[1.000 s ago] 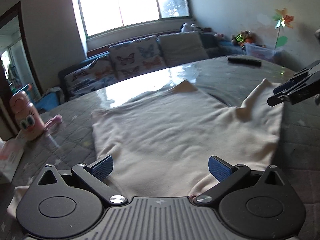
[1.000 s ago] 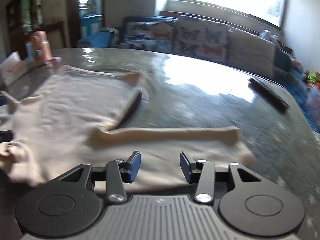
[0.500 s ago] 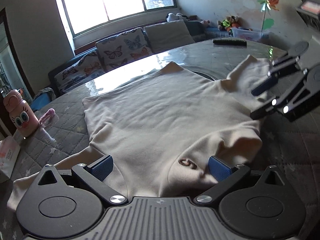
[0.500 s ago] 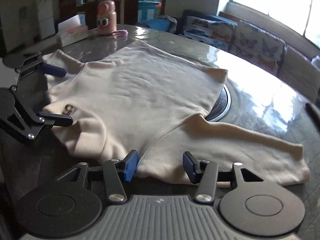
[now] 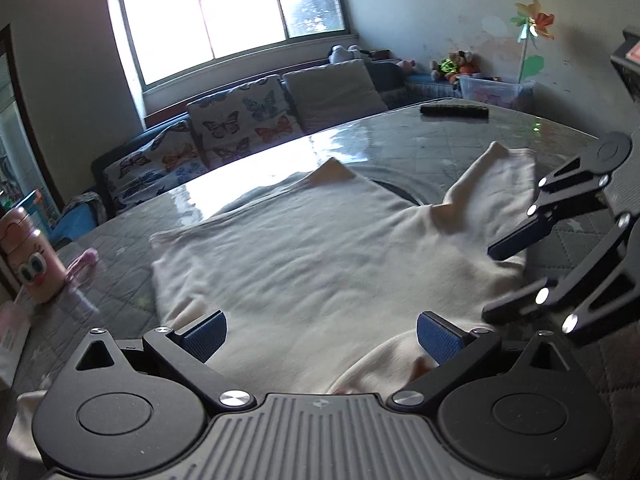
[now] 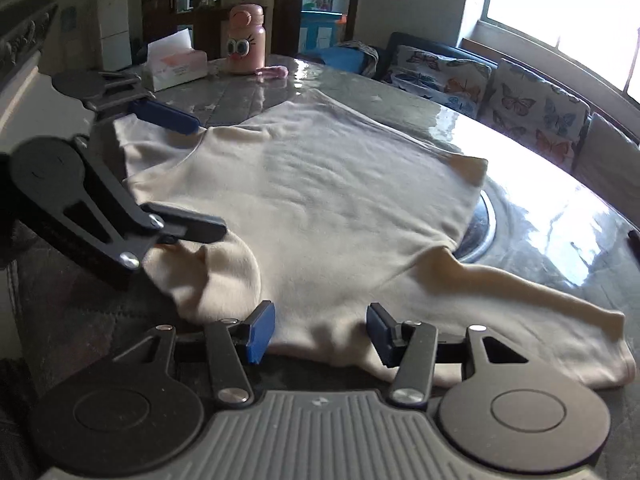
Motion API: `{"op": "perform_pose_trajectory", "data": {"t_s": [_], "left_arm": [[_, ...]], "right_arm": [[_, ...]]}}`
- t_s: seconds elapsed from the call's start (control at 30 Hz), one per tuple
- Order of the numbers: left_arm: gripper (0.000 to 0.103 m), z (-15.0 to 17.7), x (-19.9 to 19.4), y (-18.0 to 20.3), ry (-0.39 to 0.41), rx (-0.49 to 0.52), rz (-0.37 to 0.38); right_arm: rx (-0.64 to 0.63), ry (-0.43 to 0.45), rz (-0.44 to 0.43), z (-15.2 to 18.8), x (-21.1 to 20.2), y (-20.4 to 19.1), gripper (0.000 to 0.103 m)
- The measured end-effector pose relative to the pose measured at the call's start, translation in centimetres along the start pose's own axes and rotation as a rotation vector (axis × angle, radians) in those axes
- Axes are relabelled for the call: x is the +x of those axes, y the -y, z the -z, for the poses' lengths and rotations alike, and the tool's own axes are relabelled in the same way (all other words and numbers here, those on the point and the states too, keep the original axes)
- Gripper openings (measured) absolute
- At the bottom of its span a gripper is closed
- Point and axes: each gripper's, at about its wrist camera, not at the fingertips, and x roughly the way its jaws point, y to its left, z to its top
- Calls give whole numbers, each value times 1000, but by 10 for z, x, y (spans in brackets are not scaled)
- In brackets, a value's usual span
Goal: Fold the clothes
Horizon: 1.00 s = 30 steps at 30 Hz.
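Holding both grippers over one cream sweater [image 6: 340, 200] on the table [image 6: 540, 200], your left gripper [image 5: 320, 332] gapes wide, your right gripper [image 6: 320, 330] half-open, empty; no readable writing.

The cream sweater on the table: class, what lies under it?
Under the cream sweater shows the grey quilted table, plus a dark round ring emerging at its hem. How far the ring runs beneath is covered.

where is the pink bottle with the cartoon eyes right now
The pink bottle stands at the table's far edge in the right wrist view, upper left, beside the tissue box and beyond the cream sweater.
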Motion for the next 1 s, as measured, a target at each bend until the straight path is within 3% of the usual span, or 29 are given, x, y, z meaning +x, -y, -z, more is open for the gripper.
{"op": "perform_pose_trajectory", "data": {"t_s": [0.2, 0.37, 0.57, 0.8, 0.9, 1.0], "left_arm": [[103, -8, 17, 14, -9, 9, 32], [103, -12, 24, 31, -2, 56, 50], [103, -14, 32, 45, -13, 85, 66], [103, -12, 38, 50, -33, 97, 76], [103, -12, 38, 50, -34, 94, 77], [103, -13, 38, 50, -33, 93, 78]], "right_arm": [[156, 19, 64, 12, -25, 42, 52], [289, 30, 167, 26, -34, 88, 52], [452, 44, 361, 43, -36, 163, 50], [602, 41, 463, 59, -27, 218, 45], [628, 32, 476, 63, -20, 226, 38], [619, 38, 490, 63, -16, 221, 22]]}}
